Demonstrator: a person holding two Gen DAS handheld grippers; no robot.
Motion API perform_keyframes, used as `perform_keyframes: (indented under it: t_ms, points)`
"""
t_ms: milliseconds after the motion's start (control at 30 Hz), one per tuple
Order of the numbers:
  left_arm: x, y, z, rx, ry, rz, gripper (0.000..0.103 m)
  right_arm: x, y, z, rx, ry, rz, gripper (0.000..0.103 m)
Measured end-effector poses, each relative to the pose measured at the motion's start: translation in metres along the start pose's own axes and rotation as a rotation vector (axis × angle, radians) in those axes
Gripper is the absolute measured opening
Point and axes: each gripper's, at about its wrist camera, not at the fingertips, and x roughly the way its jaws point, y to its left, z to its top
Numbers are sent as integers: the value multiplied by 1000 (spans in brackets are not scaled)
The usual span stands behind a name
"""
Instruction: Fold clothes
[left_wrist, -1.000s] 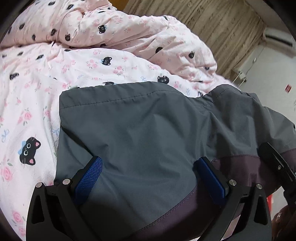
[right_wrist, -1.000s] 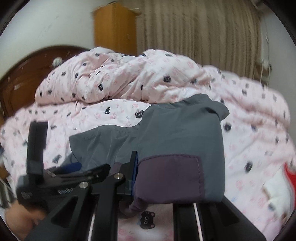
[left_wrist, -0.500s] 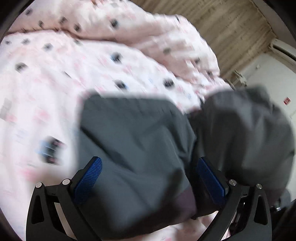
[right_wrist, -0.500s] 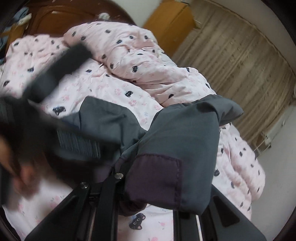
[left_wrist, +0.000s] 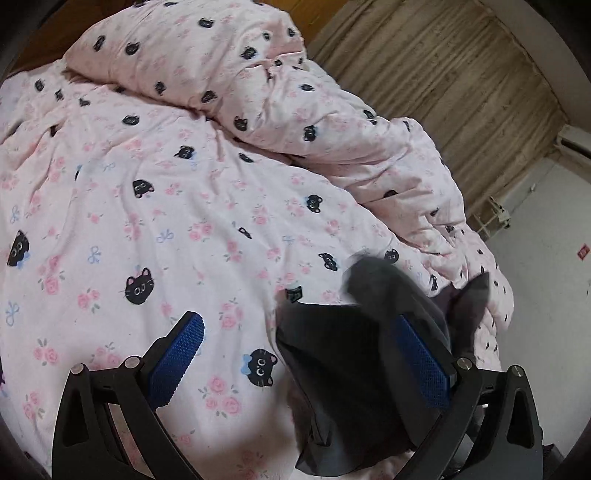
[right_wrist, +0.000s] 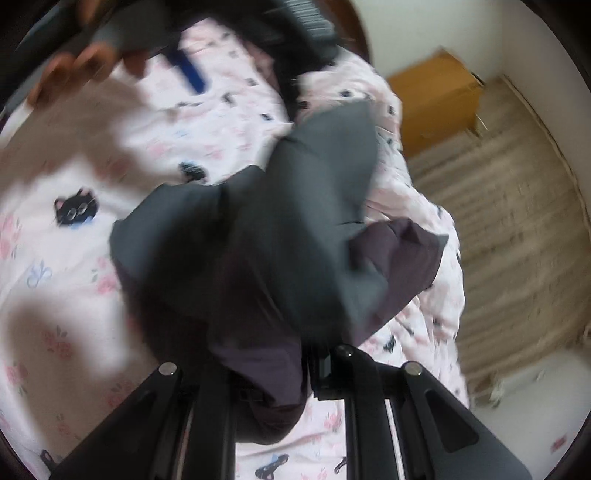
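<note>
We see a dark grey garment of thin woven cloth with plum-purple panels (right_wrist: 280, 236). It hangs bunched and creased above the pink cotton bed cover printed with black cat faces and small roses (left_wrist: 192, 206), near the cover's close edge and toward its right side. In the right wrist view the cloth rises out from between the two black arms of the right gripper (right_wrist: 306, 354), and its purple hem goes down into the narrow gap there. The arms stand almost together with the cloth pinched between them, so this tool has the garment in its grip. This view is blurred, and the fine shape of the folds cannot be read.

In the left wrist view the same garment (left_wrist: 354, 354) shows as a dark heap at the lower right, in front of the right finger's blue textured pad (left_wrist: 424, 362). We cannot tell if the cloth touches this pad. The left gripper (left_wrist: 299, 350) stands wide apart; its other blue pad is over bare cover, and nothing is pressed between the two pads.

At the top of the right wrist view a person's hand (right_wrist: 85, 55) is around the black body of the left gripper.

Farther back a rumpled quilt of the same pink cat print (left_wrist: 280, 85) lies along the far edge of the bed. Beyond it hangs a beige pleated curtain (left_wrist: 461, 81), and an orange-brown wooden cabinet (right_wrist: 436, 99) stands by the wall.
</note>
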Motion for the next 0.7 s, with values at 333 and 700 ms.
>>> perform_keyframes:
  t_ms: [333,700]
  points:
    - [-21,1,6,-42,-120,-44,101,24,23,-8,-115,4,29,30]
    - [26,-34,-19,84,132,-221,101,38,29,-4,-151,-30,49,36]
